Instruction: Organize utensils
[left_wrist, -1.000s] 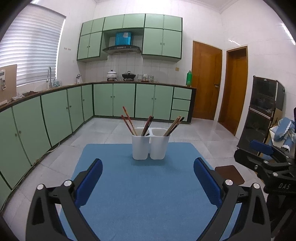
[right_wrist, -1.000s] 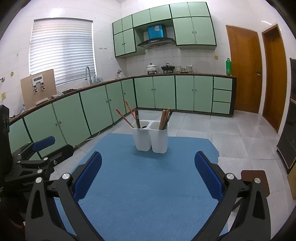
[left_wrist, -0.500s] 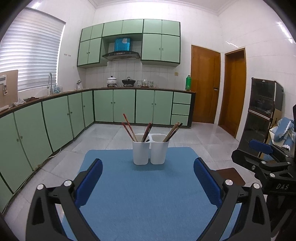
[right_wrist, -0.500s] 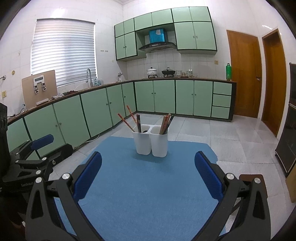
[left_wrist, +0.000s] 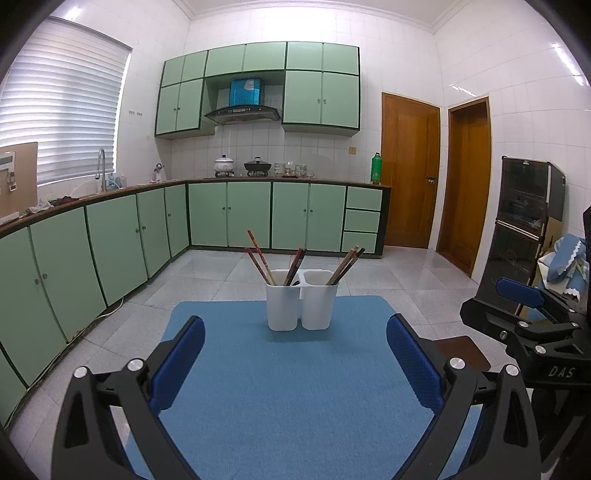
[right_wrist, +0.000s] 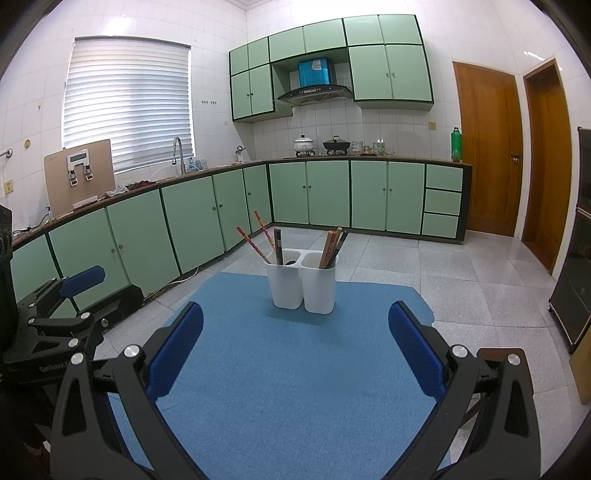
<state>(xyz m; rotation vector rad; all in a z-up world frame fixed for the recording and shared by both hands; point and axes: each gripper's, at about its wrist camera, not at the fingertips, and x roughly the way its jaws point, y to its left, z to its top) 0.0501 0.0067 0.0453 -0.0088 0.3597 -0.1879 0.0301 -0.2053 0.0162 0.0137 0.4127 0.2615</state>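
Centre frame in both wrist views sits the holder (left_wrist: 301, 306), a white two-cup caddy on the blue mat (left_wrist: 288, 398), with chopsticks (left_wrist: 258, 254) leaning out of both cups. Red pair plus a dark pair in the cup on frame-left, brown ones (left_wrist: 345, 266) in the frame-right cup, so they look sorted by colour already (my read only, cup bottoms are hidden).

My left gripper (left_wrist: 295, 362) is spread wide with nothing between the blue pads (left_wrist: 181, 362). Same for my right gripper (right_wrist: 295, 354): released and empty, hanging over the near half of the mat, well apart from the holder. Each gripper shows at the other view's edge: right one at mid-right of the left view, left one at lower left of the right view.

Nothing loose on the mat that I can see, so the step in hand is either a last check or reaching in to move a stick.

If I move one:
- go for a single stick, high on the shaft where it fans clear of its neighbours
- red pair at frame-left has the most gap, easiest first
- close slowly; thin round sticks can roll off the pads
- lift along the stick's lean, not straight up, or the light caddy may tip or slide
- free gripper can steady the holder wall
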